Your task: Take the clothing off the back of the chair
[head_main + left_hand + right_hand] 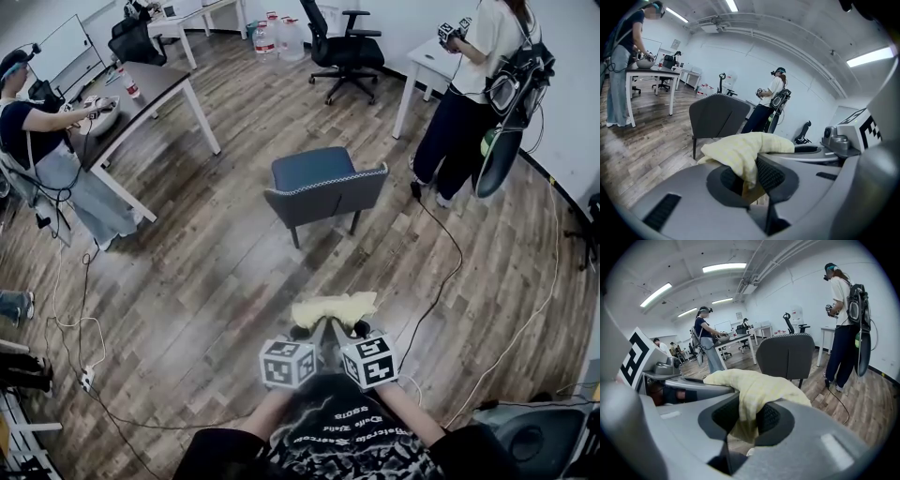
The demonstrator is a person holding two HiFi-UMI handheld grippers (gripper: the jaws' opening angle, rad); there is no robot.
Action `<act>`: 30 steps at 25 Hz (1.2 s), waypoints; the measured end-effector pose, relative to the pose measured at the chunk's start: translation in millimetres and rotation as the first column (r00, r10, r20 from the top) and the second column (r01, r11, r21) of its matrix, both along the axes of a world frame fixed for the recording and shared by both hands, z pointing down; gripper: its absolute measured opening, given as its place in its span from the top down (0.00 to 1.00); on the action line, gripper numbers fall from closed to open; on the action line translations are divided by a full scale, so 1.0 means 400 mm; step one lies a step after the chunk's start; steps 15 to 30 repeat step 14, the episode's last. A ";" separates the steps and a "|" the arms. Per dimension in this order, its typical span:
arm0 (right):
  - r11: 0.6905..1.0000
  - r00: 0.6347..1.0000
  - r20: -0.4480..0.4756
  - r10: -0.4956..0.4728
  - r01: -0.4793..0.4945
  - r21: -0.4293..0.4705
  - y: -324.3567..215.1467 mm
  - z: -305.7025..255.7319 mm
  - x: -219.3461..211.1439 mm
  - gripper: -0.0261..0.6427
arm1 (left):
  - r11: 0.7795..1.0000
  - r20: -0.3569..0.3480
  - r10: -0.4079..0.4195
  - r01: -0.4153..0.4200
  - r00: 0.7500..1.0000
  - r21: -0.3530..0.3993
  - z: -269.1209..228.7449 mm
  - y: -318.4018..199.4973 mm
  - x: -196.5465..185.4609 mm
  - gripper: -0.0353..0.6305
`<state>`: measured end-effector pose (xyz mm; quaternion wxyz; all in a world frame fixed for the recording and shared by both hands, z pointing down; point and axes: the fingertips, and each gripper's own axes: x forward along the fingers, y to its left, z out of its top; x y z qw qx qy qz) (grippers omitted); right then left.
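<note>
A pale yellow garment (335, 308) is bunched up between my two grippers, close in front of me. My left gripper (314, 330) is shut on one fold of the yellow garment (740, 154). My right gripper (349, 328) is shut on another fold of the garment (754, 390). The grey armchair (323, 187) stands some way ahead on the wood floor, its back (328, 197) toward me and bare. In the left gripper view the chair (717, 117) is behind the cloth; in the right gripper view the chair (786, 355) is ahead too.
A person (473, 94) with a backpack stands at the right by a white table (427, 66). Another person (42, 150) is at a dark desk (141, 94) on the left. A black office chair (342, 47) is at the back. Cables (450, 272) trail over the floor.
</note>
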<state>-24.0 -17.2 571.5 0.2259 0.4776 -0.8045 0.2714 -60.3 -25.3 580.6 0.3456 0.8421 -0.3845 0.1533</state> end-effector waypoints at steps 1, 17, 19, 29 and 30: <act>1.000 1.000 0.002 0.003 -0.003 -0.001 -0.001 0.001 0.003 0.84 | 1.000 0.002 0.006 -0.006 1.000 0.001 0.000 -0.001 0.003 0.87; 1.000 1.000 -0.012 -0.004 0.004 -0.002 -0.014 0.006 0.025 0.84 | 1.000 -0.013 0.027 -0.027 1.000 -0.015 0.005 -0.011 0.023 0.87; 1.000 1.000 -0.012 -0.004 0.004 -0.002 -0.014 0.006 0.025 0.84 | 1.000 -0.013 0.027 -0.027 1.000 -0.015 0.005 -0.011 0.023 0.87; 1.000 1.000 -0.012 -0.004 0.004 -0.002 -0.014 0.006 0.025 0.84 | 1.000 -0.013 0.027 -0.027 1.000 -0.015 0.005 -0.011 0.023 0.87; 1.000 1.000 -0.012 -0.004 0.004 -0.002 -0.014 0.006 0.025 0.84 | 1.000 -0.013 0.027 -0.027 1.000 -0.015 0.005 -0.011 0.023 0.87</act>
